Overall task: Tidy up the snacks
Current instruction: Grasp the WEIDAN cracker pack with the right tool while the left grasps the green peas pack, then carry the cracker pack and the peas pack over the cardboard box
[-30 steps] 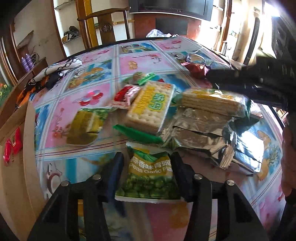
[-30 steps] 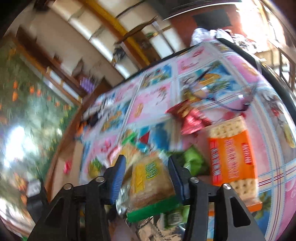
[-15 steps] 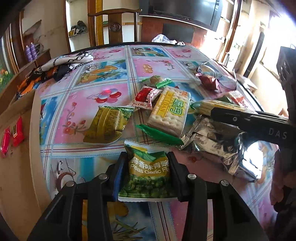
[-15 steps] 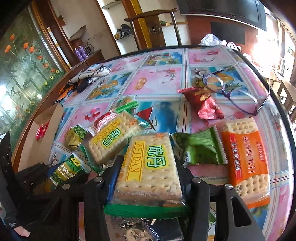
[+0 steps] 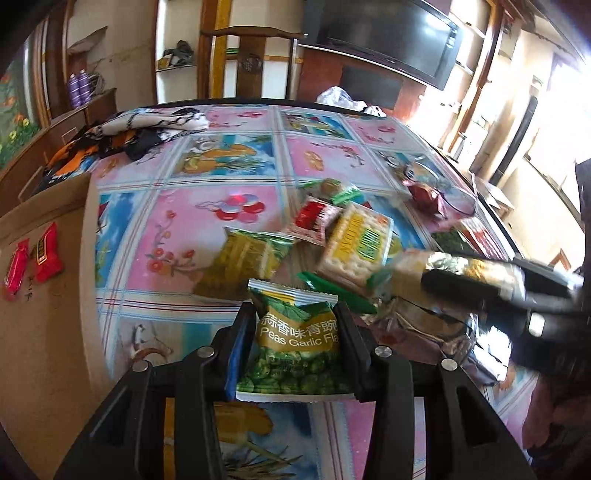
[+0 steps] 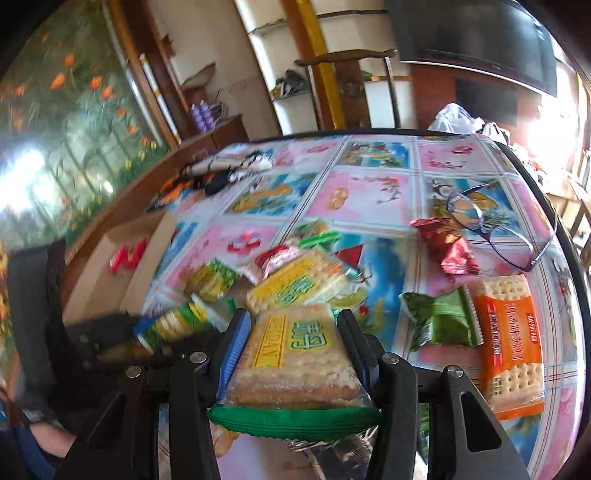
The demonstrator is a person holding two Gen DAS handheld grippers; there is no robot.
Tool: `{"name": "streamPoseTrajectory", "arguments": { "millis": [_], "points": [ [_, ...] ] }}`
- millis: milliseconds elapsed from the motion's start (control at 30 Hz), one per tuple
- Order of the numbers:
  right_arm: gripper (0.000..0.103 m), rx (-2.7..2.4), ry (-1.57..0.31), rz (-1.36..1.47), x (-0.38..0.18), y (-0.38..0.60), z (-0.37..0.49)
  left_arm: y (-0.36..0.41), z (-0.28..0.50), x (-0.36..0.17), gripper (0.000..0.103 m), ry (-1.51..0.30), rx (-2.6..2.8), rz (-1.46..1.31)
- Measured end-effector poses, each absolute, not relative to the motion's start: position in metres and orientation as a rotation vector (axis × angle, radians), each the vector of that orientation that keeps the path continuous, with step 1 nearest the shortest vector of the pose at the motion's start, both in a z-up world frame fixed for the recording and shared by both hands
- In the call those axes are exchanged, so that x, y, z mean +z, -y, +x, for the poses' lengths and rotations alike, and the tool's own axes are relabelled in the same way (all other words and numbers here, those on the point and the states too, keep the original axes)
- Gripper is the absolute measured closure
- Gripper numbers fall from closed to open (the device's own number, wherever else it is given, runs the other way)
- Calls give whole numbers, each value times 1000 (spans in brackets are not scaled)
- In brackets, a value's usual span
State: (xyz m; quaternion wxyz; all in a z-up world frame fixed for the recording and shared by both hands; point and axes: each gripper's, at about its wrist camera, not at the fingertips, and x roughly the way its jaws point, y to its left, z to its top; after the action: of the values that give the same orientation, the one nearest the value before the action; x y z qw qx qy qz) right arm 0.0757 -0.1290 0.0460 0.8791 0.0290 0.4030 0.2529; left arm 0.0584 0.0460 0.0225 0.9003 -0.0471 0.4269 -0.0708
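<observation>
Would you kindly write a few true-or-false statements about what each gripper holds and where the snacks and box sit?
1. The left gripper grips a green garlic peas packet. True.
2. The right gripper is empty. False: it is shut on a yellow-labelled cracker pack.
3. Two red candies lie in the cardboard box. True.
4. The eyeglasses rest inside the box. False: they lie on the tablecloth.
5. The orange cracker pack lies on the table. True.

A wooden chair (image 5: pixel 255 66) stands at twelve o'clock beyond the table (image 5: pixel 229 155). A dark television (image 5: pixel 384 33) hangs at one o'clock. Bright daylight floods in at three o'clock.
</observation>
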Motion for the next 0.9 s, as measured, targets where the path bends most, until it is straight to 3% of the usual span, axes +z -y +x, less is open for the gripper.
{"name": "streamPoseTrajectory", "arguments": {
  "millis": [400,900],
  "points": [
    [39,567,-910,-136,27,102,66,-54,59,27,61,-872,-128,-119],
    [39,701,-887,-198,34,79,42,-80,55,44,61,-796,-73,-187]
  ]
}}
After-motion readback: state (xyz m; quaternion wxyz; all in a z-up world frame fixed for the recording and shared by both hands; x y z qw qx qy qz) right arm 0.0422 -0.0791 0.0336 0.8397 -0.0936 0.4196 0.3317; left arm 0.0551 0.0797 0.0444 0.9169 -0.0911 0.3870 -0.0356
